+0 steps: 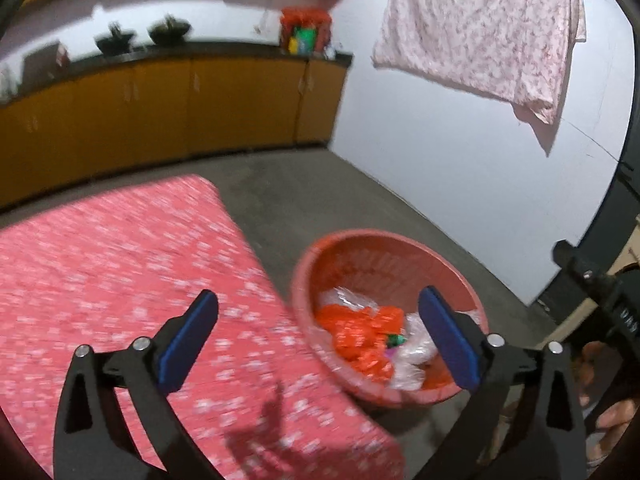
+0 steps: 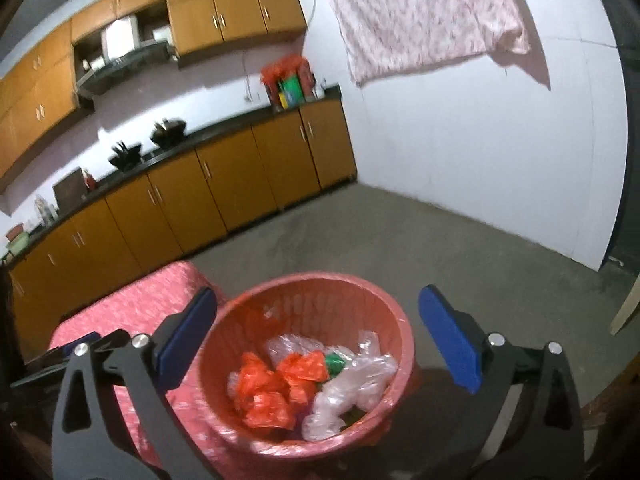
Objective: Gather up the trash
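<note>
A red plastic basket [image 1: 360, 248] stands on the floor beside a table with a pink flowered cloth [image 1: 120, 264]. It holds crumpled orange wrappers [image 1: 360, 336] and clear plastic bags [image 1: 416, 348]. My left gripper [image 1: 320, 340] is open and empty, over the table's right edge and the basket. In the right wrist view the basket [image 2: 320, 292] lies between the fingers of my right gripper [image 2: 316, 340], which is open and empty above it. Orange wrappers [image 2: 264, 396], clear bags [image 2: 352, 384] and a green scrap [image 2: 334, 362] fill it.
Orange kitchen cabinets [image 2: 224, 184] under a dark counter [image 2: 240, 120] with bowls and a red bag line the far wall. A pink cloth [image 2: 420, 12] hangs on the white wall. Grey floor [image 2: 460, 264] lies beyond the basket. The right gripper's body [image 1: 600, 300] shows at the left view's right edge.
</note>
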`<state>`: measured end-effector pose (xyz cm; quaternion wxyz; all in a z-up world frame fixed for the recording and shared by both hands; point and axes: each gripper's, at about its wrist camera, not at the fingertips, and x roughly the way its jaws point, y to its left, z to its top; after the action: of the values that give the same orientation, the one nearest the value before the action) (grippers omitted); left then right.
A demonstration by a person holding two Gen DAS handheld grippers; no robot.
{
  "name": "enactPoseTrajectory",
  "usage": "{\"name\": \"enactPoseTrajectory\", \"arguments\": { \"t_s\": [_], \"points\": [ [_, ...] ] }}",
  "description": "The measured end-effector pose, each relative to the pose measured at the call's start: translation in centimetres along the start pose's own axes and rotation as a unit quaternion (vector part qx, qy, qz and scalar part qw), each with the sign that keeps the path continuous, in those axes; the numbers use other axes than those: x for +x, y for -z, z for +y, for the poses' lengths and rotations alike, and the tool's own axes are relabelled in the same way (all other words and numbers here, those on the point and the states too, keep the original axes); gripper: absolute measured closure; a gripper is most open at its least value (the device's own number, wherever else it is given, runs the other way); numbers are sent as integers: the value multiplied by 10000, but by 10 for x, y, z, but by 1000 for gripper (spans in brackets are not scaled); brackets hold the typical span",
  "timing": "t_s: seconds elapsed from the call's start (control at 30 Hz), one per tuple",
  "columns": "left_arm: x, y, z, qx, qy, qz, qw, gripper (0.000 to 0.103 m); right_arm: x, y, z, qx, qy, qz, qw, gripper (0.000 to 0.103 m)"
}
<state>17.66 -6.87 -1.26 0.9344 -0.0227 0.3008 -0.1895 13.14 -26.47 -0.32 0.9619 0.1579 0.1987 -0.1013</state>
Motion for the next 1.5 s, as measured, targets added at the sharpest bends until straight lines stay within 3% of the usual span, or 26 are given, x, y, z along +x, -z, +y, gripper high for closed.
{"name": "enactPoseTrajectory", "arguments": {
  "t_s": [0.27,0.43,0.67,1.07,1.5],
  "points": [
    [-100,20,14,320,-857,-818,9924,2,-74,15,57,-896,113,-506,9946,5],
    [-136,37,18,312,-1145,-1109,9867,2,-105,28,82,-1097,55,-496,9927,5],
    [-155,60,28,54,-1373,-1092,9845,2,-132,52,102,-1273,-168,-372,9910,5],
    [-177,92,46,-90,-1750,-1033,9791,2,-158,85,111,-1455,-38,-401,9885,5],
    [-193,112,56,-98,-1825,-972,9783,2,-169,103,113,-1402,-116,-260,9897,5]
  ]
}}
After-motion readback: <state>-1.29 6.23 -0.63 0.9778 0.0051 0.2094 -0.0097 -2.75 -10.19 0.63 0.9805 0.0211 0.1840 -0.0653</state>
